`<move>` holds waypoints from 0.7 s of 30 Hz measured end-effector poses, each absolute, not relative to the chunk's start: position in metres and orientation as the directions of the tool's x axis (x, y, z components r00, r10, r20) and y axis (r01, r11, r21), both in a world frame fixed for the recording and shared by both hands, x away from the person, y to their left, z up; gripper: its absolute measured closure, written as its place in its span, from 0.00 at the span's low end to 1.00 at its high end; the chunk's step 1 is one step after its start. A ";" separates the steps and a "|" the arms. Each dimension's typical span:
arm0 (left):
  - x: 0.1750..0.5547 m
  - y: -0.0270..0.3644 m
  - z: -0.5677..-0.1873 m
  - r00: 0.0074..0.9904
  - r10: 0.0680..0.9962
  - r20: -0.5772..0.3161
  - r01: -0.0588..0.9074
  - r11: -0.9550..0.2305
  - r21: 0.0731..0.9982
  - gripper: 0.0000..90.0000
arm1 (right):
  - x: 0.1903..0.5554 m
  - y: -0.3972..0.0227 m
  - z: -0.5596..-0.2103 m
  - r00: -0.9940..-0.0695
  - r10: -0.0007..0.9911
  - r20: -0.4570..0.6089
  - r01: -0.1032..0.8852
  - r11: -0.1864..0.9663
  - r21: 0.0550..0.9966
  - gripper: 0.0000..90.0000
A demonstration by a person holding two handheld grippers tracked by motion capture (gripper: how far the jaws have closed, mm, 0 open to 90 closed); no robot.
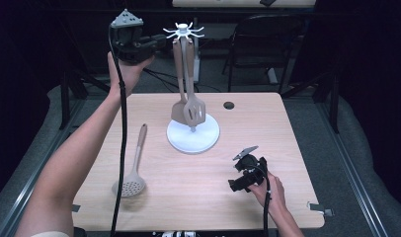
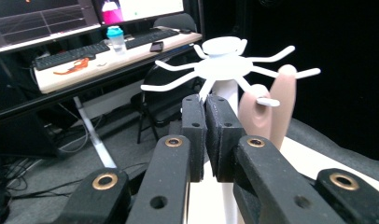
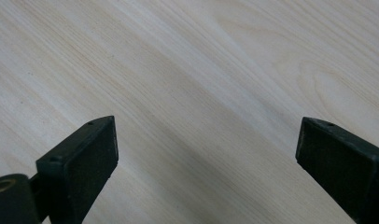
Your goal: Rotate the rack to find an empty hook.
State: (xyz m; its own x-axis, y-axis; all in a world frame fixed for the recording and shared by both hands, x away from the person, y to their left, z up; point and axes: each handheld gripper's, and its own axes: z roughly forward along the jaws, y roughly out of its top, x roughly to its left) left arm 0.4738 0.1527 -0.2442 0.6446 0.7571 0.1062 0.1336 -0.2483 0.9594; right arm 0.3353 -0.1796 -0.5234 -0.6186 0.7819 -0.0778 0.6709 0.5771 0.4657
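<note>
Two spatulas (image 1: 188, 106) hang on the rack (image 2: 223, 65) just beyond the closed, empty left gripper (image 2: 206, 100); the skimmer (image 1: 131, 170) still lies on the table (image 1: 198, 182), and the right gripper (image 3: 206, 140) is wide open.

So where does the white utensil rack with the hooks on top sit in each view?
High view: the utensil rack stands at centre back of the table, its round base toward the far edge, two utensils hanging from it.
Left gripper view: its hook crown fills the upper centre, just beyond the shut left gripper.
Right gripper view: bare tabletop between the open right gripper.
Shared landmark: the light wood table.
</note>
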 end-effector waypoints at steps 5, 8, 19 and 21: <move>0.476 0.150 -0.246 0.636 0.761 0.129 0.134 -0.274 0.952 0.97 | 0.336 -0.180 -0.524 -0.618 0.782 -0.083 0.671 0.579 0.464 0.06; 0.479 0.149 -0.247 0.627 0.768 0.133 0.135 -0.275 0.952 0.97 | 0.335 -0.180 -0.524 -0.617 0.783 -0.081 0.671 0.578 0.465 0.06; 0.493 0.150 -0.245 0.593 0.797 0.115 0.156 -0.254 0.954 0.97 | 0.336 -0.180 -0.524 -0.618 0.782 -0.083 0.671 0.579 0.463 0.06; 0.495 0.150 -0.244 0.591 0.799 0.114 0.161 -0.254 0.954 0.97 | 0.336 -0.180 -0.524 -0.619 0.781 -0.086 0.670 0.582 0.460 0.06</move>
